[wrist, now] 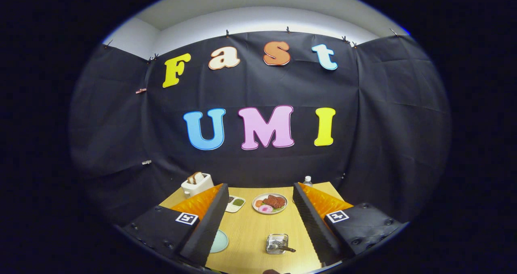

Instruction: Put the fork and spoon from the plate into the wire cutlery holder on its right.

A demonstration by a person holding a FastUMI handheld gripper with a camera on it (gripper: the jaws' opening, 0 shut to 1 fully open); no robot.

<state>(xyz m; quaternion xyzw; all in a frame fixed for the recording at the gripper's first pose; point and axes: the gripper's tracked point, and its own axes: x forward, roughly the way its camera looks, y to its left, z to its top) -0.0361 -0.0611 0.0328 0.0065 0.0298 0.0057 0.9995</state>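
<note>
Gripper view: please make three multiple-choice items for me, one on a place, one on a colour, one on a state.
1. Where is the wire cutlery holder? A between the claw's fingers; B under the table; C on a shelf.
2. What colour is the toaster? A red; B white; C black.
3. How is the claw? A shut on a spoon; B shut on nothing; C open.
1 A, it sits between both fingers. 2 B, its body is white. 3 C, the fingers stand wide apart.
</note>
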